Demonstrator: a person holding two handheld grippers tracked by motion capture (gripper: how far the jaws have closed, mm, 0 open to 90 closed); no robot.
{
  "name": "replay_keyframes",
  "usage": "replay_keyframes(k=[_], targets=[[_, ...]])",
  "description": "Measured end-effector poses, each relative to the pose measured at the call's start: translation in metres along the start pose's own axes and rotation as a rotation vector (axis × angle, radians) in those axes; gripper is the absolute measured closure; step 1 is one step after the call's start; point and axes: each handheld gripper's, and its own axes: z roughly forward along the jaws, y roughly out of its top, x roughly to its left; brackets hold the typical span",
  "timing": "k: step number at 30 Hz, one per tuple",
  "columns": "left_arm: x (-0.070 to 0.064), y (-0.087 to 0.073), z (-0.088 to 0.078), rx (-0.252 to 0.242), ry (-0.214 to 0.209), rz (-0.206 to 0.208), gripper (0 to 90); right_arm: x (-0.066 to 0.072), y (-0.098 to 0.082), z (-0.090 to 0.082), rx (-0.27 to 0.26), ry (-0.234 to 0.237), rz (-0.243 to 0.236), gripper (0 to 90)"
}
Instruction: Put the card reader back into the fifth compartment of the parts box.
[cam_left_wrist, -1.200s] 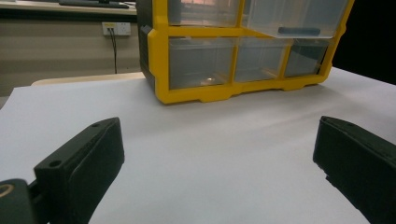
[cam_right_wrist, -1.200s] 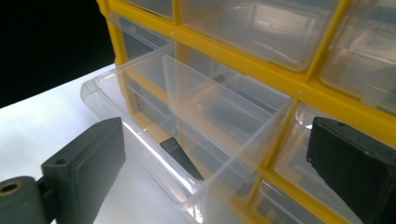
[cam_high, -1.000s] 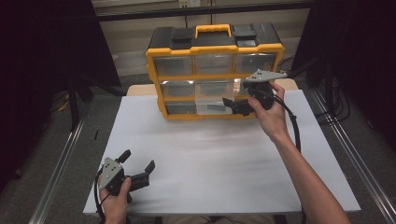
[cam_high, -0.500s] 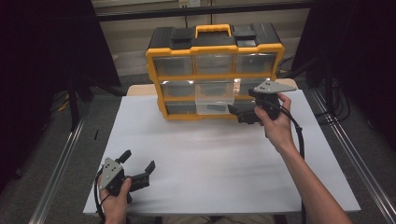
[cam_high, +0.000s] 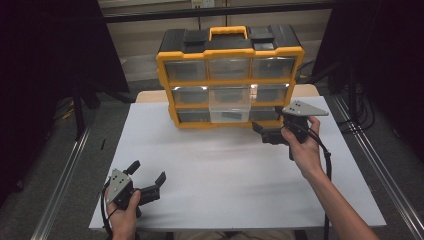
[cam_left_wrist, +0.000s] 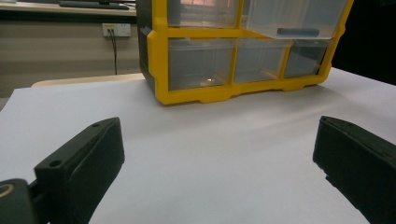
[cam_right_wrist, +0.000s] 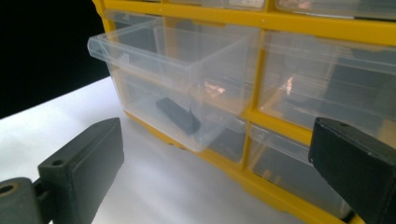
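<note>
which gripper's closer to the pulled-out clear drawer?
Right. The right gripper sits just right of the pulled-out drawer, fingers open. The left gripper rests at the table's near-left corner.

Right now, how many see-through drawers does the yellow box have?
9 drawers in the yellow box: three per row. The middle drawer of the middle row is pulled out; the rest are shut.

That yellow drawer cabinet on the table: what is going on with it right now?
A person holds a two-jaw gripper in each hand at a white table. The yellow drawer cabinet stands at the far edge, its middle clear drawer pulled out with a small dark object inside. The right gripper hovers open just right of that drawer, holding nothing. The left gripper rests open at the near left corner.
</note>
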Motion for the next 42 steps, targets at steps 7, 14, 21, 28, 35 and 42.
replay_keyframes(k=[7, 14, 21, 28, 35, 42], targets=[[0.000, 0.000, 0.000, 0.004, 0.003, 0.007, 2.3, 0.002, -0.018, -0.010, 0.002, -0.057, 0.002, 0.2], [-0.001, 0.000, 0.000, 0.003, 0.005, 0.008, 2.3, -0.001, -0.035, -0.026, -0.014, -0.099, 0.017, 1.1], [-0.001, 0.000, 0.000, 0.002, 0.008, 0.008, 2.3, -0.002, -0.049, -0.041, -0.031, -0.124, 0.021, 1.1], [-0.002, 0.000, 0.000, 0.001, 0.008, 0.006, 2.3, -0.002, -0.070, -0.051, -0.036, -0.157, 0.025, 1.0], [-0.003, 0.000, -0.001, -0.006, 0.011, 0.004, 2.3, -0.001, -0.086, -0.064, -0.049, -0.183, 0.046, 0.5], [-0.003, 0.000, -0.003, -0.012, 0.019, 0.015, 2.3, 0.002, -0.098, -0.076, -0.065, -0.196, 0.069, 0.3]])
